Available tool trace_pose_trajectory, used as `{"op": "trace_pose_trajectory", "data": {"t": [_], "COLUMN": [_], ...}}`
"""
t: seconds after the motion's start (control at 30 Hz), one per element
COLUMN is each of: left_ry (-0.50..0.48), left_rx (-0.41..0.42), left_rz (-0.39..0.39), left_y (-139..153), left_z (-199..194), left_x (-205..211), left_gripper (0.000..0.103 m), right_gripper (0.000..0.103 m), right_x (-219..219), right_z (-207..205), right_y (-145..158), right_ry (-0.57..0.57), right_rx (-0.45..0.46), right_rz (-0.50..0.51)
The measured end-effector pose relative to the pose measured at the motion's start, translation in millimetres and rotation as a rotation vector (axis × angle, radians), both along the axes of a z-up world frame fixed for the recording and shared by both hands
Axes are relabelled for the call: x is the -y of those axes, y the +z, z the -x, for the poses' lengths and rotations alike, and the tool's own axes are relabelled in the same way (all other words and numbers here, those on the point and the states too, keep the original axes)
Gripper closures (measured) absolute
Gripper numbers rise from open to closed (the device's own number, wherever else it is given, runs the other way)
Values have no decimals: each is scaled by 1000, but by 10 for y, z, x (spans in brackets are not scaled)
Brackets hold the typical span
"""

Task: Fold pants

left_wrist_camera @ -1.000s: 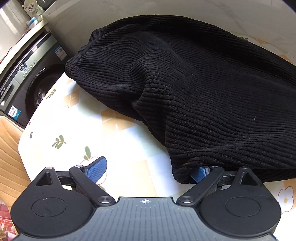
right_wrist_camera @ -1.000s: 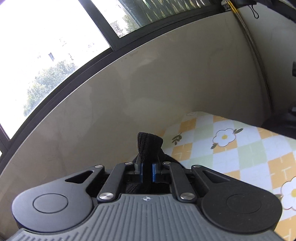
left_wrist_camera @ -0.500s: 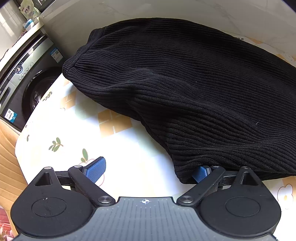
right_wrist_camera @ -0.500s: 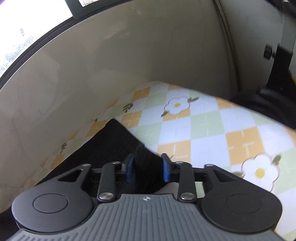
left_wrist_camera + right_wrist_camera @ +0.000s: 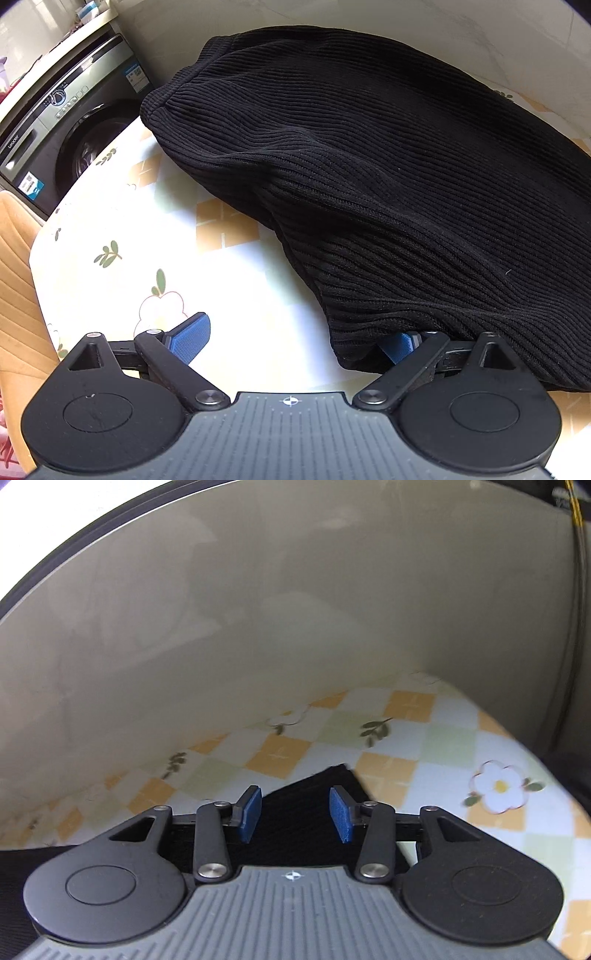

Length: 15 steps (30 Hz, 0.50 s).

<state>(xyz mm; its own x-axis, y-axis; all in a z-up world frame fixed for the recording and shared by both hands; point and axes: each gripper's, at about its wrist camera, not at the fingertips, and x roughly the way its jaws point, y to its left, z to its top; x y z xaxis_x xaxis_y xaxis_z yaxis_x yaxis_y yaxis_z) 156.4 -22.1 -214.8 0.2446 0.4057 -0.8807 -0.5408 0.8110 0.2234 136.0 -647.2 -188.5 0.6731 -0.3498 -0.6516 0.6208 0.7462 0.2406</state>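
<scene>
Pants (image 5: pixel 369 166): black ribbed knit, lying folded in a heap on the tabletop (image 5: pixel 155 236), toward its back edge by the wall.
Left tongs (image 5: pixel 295 341): spread wide; right pad tucked under the pants' near edge, left pad over bare cloth.
Right tongs (image 5: pixel 293 814): parted, gripping nothing, over a pants corner (image 5: pixel 317 786).
Washing machine (image 5: pixel 70 122): beyond the tabletop's left edge.

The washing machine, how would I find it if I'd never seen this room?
Start at the table with the flowery checked cloth, where the black pants lie. Look past its far left edge, down toward the floor. The washing machine stands there against the wall: a grey box with a round dark door, a row of buttons and a knob on top, the only machine around.
</scene>
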Motion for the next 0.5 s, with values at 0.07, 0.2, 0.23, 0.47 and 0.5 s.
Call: {"op": "trace_pose_trajectory", "data": {"t": [0.07,0.2,0.23,0.47,0.5], "left_ry": [-24,-152,-199,-376,-376], "left_rx": [17,114,129,195,198], "left_rz": [9,132,156,178,197], "left_y": [-2,38,52,120,108], "left_z": [40,185,219,494,521], "left_x": [-19,-104,-91,-103,-149], "left_gripper": [7,54,76,90,90], "right_gripper": [58,58,58,58,58], "right_x": [-261,-682,-773,-1212,-1229], "right_z": [-169,-268,-260,-162,-119], "right_y": [-73,-187,-187,144,191], "right_ry": [74,142,143,203,196], "right_rx": [-18,15,30,30,31], "right_rz": [-19,-160,-190,-114,-112]}}
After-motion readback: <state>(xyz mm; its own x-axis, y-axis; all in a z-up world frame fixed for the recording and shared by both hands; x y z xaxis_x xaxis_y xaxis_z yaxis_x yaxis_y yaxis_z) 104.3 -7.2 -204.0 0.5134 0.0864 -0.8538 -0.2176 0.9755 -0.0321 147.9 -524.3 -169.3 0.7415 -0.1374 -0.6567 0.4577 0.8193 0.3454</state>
